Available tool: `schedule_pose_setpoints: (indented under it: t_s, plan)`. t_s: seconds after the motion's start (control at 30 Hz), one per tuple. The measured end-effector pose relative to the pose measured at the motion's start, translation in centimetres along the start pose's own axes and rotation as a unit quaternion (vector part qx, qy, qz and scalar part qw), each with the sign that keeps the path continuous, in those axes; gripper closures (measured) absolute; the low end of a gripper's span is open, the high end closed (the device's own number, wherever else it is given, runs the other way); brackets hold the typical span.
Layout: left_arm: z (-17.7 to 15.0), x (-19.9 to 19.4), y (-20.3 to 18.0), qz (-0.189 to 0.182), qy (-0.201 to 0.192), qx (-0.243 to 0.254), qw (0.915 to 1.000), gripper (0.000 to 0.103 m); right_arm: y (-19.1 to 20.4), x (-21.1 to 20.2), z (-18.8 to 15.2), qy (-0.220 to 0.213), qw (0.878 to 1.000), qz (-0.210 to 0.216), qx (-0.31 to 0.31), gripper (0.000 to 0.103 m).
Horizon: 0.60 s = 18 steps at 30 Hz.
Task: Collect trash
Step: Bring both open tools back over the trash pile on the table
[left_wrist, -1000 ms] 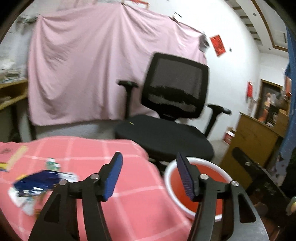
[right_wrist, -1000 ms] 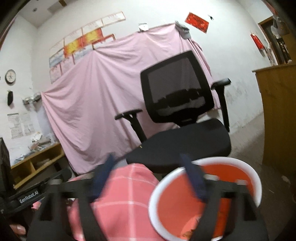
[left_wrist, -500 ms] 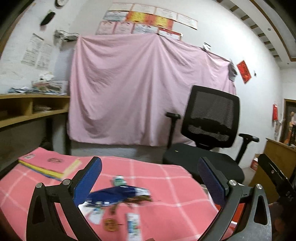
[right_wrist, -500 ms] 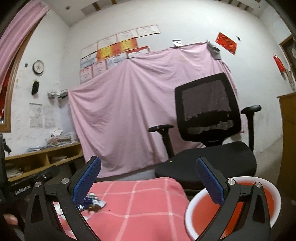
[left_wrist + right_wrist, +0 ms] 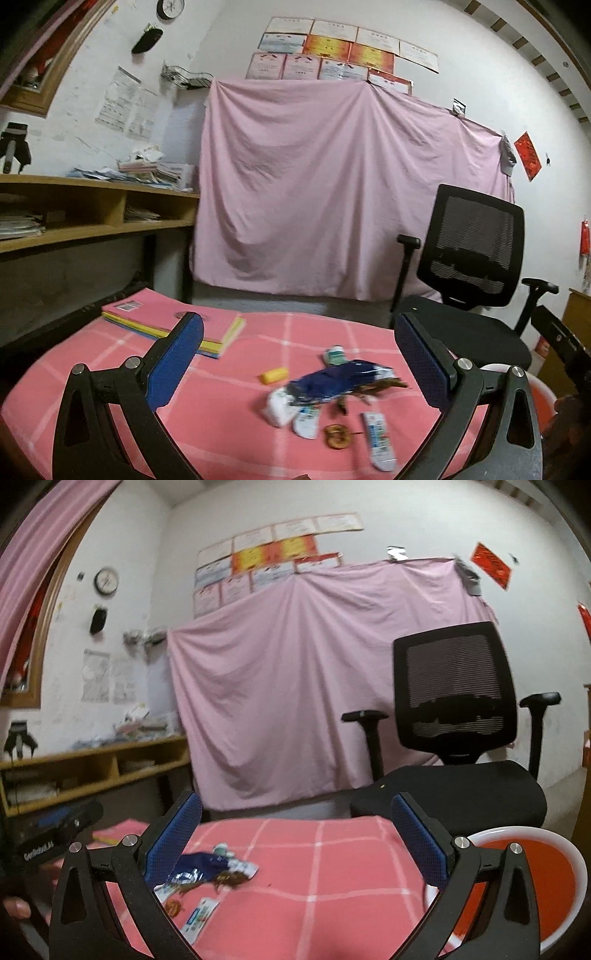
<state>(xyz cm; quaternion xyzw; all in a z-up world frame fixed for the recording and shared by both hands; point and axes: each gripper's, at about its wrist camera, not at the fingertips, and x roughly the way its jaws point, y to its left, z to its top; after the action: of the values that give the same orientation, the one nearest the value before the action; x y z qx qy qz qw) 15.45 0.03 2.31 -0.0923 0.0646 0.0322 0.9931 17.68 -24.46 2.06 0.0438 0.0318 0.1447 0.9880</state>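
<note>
Blue wrapper [image 5: 338, 378]: long axis left to right across my view.
My left gripper [image 5: 299, 365]: spread, empty.
My right gripper [image 5: 295, 840]: spread, empty.

**Around the room**

A black mesh office chair [image 5: 476, 258] stands before a pink sheet [image 5: 332, 192] hung on the white wall, certificates [image 5: 340, 51] pinned above it. A wall clock [image 5: 106, 580] hangs at left. Pink notebooks [image 5: 173, 317] lie stacked on the checked tablecloth [image 5: 221, 406]; papers crowd the wooden shelf [image 5: 92, 206].

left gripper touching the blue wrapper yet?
Apart. In the left wrist view the left gripper is open and empty, and bare pink cloth shows between its fingers and the blue wrapper.
</note>
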Motion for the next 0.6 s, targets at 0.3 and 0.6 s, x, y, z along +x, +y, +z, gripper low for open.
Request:
schedule_pose_setpoints:
  t_s: [0.3,0.6]
  plan:
    - [-0.8,-0.1,2.3,0.008,0.017,0.035,0.9992,0.002,3.2,2.6,-1.6,0.103,0.993,0.03,-0.053,0.0]
    - [-2.2,2.4,3.4,-0.013,0.128,0.023,0.9914,0.002,3.6,6.1,-4.7,0.246,0.965,0.085,-0.033,0.032]
